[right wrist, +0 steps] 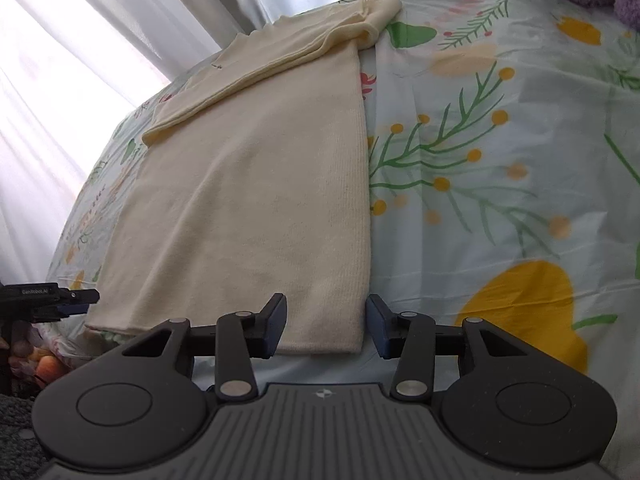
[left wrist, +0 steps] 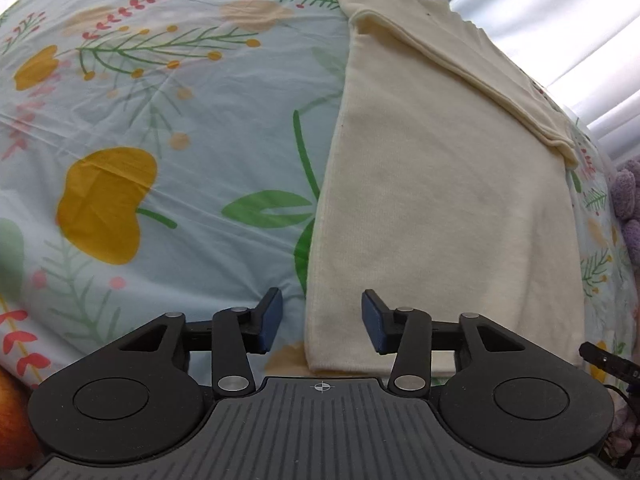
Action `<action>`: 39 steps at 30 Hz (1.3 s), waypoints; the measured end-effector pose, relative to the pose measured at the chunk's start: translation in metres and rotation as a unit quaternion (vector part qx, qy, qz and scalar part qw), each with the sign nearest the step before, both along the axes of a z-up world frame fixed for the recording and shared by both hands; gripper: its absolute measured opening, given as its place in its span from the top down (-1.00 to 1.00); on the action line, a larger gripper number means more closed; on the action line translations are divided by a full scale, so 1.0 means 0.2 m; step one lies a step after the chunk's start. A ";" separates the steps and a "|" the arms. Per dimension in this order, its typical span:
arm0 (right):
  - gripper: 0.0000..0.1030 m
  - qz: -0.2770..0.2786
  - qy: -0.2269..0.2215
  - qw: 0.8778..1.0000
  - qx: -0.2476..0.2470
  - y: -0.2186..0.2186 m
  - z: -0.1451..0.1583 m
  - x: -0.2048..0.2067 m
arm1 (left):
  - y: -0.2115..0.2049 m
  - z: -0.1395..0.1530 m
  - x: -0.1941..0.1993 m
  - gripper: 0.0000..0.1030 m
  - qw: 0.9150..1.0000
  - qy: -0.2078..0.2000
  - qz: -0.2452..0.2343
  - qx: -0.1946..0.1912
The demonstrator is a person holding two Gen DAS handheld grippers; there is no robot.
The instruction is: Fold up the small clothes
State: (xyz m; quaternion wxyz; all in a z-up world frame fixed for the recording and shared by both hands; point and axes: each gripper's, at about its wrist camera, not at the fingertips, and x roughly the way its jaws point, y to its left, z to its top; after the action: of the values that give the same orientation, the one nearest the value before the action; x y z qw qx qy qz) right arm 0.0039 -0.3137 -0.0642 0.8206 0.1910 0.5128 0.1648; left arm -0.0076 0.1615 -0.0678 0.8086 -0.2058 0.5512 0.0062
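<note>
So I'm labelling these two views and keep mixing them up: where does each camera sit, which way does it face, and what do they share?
Left wrist: on the left gripper, jaws open, looking along the bed over the near-left hem corner of the cream garment; the right gripper's tip shows at the right edge.
Right wrist: on the right gripper, jaws open, at the near-right hem corner; the left gripper's tip shows at left.
Shared: the garment, the floral bedsheet, the white curtains.
</note>
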 end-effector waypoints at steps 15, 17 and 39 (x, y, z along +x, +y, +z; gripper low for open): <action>0.88 0.006 -0.001 1.000 0.011 0.01 0.00 0.01 | 0.04 -0.03 0.00 0.84 0.997 -0.008 -0.023 -0.079; 0.89 -0.002 -0.014 1.000 0.025 0.00 0.03 0.03 | 0.05 0.01 0.02 0.84 0.995 -0.025 -0.018 -0.094; 0.92 -0.090 -0.141 0.985 -0.051 0.15 0.18 0.92 | -0.01 0.17 0.89 0.84 0.986 -0.167 -0.003 0.007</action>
State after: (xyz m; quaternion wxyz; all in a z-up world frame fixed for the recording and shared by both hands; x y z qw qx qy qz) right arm 0.1869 -0.2835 -0.0285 0.9048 0.1692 0.3805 0.0886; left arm 0.1704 0.1585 -0.0340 0.8905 -0.1964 0.4095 -0.0270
